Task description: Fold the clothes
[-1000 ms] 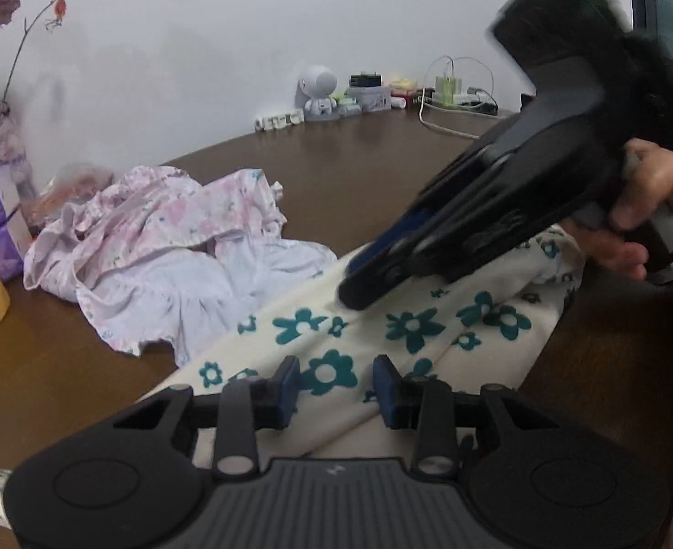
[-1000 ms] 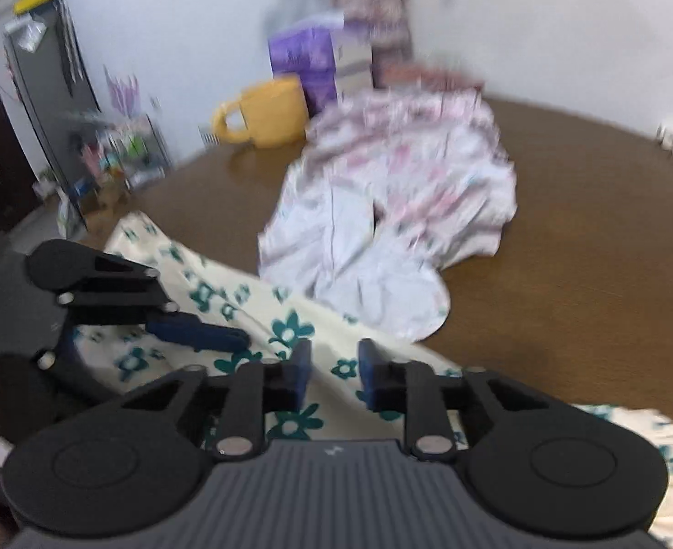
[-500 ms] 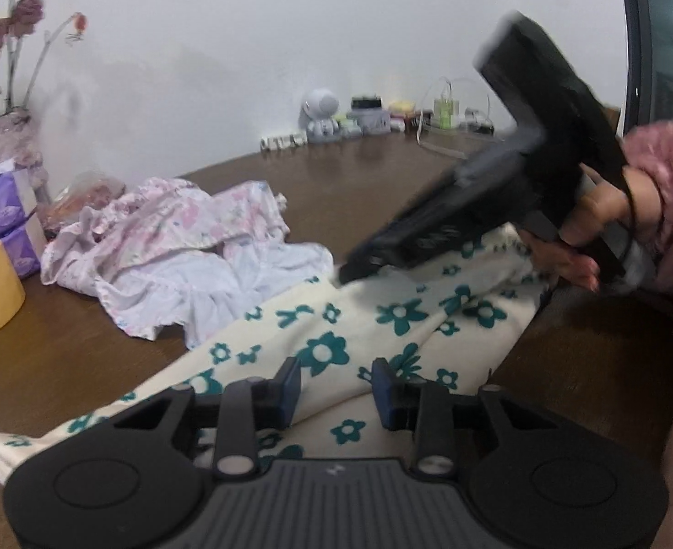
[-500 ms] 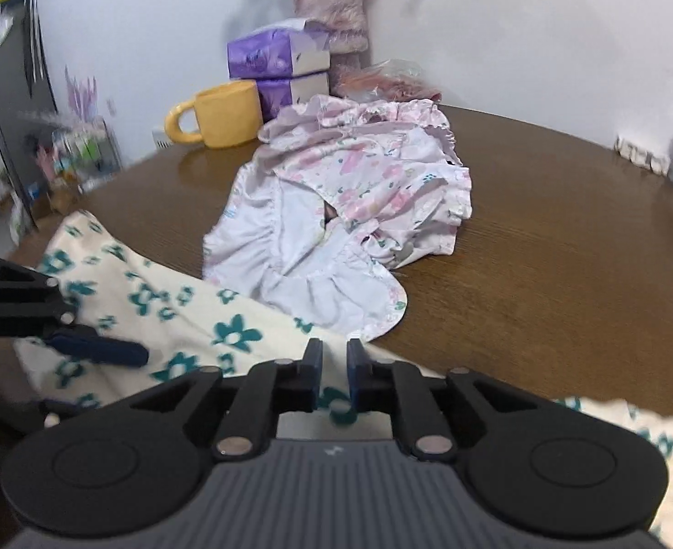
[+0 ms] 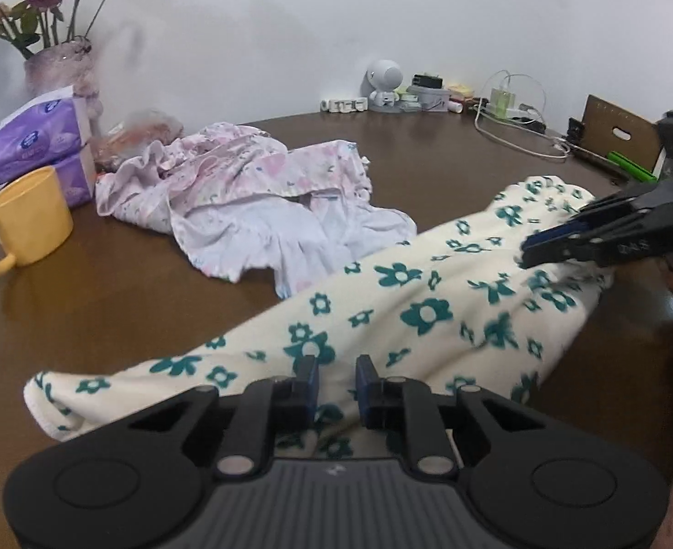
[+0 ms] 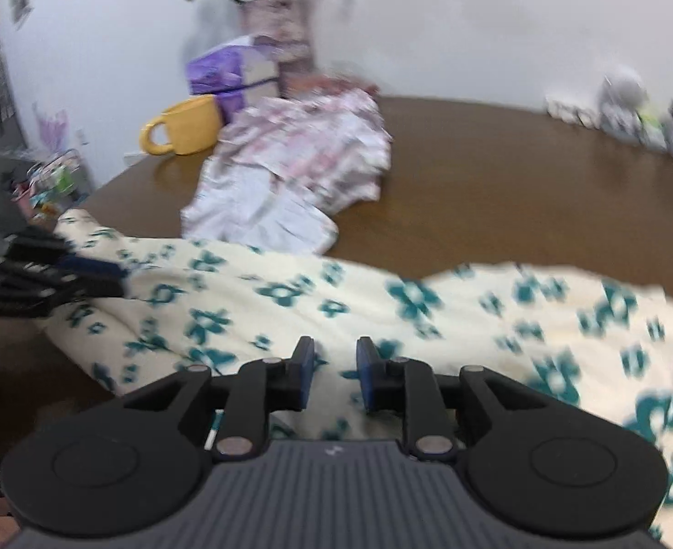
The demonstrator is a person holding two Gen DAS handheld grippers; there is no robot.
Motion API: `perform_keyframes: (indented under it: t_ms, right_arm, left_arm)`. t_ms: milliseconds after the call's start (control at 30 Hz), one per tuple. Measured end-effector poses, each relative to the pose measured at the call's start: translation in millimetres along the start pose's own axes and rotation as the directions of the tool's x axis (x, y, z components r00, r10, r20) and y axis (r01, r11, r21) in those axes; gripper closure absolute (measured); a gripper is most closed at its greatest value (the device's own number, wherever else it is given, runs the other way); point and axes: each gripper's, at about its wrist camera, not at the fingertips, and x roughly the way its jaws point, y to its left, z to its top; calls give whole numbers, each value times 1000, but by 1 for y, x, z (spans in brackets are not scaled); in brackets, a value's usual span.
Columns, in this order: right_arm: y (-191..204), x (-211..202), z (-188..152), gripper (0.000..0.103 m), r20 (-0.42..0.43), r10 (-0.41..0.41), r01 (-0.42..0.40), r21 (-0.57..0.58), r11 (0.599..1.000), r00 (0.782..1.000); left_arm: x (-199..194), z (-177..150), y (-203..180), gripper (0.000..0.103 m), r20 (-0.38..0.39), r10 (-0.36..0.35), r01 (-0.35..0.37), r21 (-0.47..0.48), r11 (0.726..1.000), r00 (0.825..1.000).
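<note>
A cream garment with teal flowers (image 5: pixel 409 311) lies stretched across the near edge of the brown table; it also shows in the right wrist view (image 6: pixel 382 306). My left gripper (image 5: pixel 335 382) is open just above its left part, jaws apart with no cloth between them. My right gripper (image 6: pixel 335 368) is open above the garment's middle and holds nothing; it shows from outside in the left wrist view (image 5: pixel 561 242), low over the garment's right end. A crumpled pink floral garment (image 5: pixel 245 192) lies further back.
A yellow mug (image 5: pixel 25 219), purple tissue packs (image 5: pixel 39 142) and a vase of flowers (image 5: pixel 62 59) stand at the back left. A white toy robot (image 5: pixel 384 84), chargers and cables (image 5: pixel 519 114) line the far wall. A cardboard box (image 5: pixel 620 132) stands at the right.
The right gripper has opened and dropped lower, from above the garment's middle to its right end. The flowered garment now lies longer and flatter along the table. The left gripper has drawn back.
</note>
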Motion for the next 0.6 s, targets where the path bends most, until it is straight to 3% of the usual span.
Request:
perform_keyframes:
  t_ms: [167,333,500,600]
  right_arm:
    - [-6,0,-8,84,28,14,-15,31,999,999]
    - [-9,-16,-8,82,74,-5,2,44,999,997]
    - [-22,-28,-12,80,93,-69,63,66,996,993]
    - [-30,-22,-19,81,86,-59,52,86,995,995]
  left_arm:
    - [-11,-22,-12,87,79,34,-37,38,999,996]
    - [-37,-19,-7,84,124,83,-81,-19,997,989]
    - [-41,-29,-1,84,82,114,-110,-55,992,990]
    - [-36,-38,-2,84,76,115,-110,-68,992,990]
